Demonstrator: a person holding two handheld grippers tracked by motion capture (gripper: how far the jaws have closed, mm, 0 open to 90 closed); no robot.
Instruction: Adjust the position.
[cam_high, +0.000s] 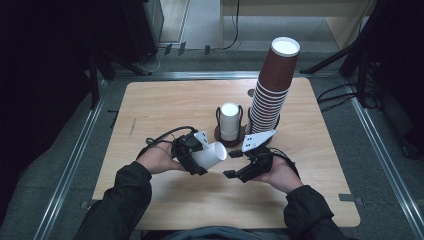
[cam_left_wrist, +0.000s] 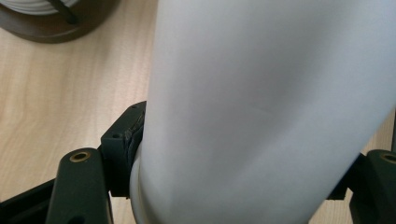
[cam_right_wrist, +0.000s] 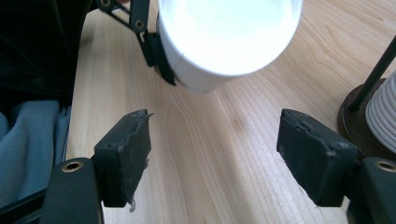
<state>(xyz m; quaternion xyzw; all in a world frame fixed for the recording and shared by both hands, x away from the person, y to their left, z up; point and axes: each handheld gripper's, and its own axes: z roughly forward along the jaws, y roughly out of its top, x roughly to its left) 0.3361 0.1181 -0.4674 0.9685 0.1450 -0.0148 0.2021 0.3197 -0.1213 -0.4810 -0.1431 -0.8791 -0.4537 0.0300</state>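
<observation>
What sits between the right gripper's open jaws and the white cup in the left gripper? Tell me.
Nothing but bare wooden table: in the right gripper view, the right gripper faces the white cup across an empty stretch.

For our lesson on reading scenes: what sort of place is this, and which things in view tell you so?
Probably a lab or studio set up for recording: a lone wooden table framed by metal floor rails, dark stands and loose cables around it, and a practice stack of brown cups.

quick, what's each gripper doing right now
Left gripper: shut on the white cup, held on its side above the table.
Right gripper: open, nothing between its jaws.
</observation>
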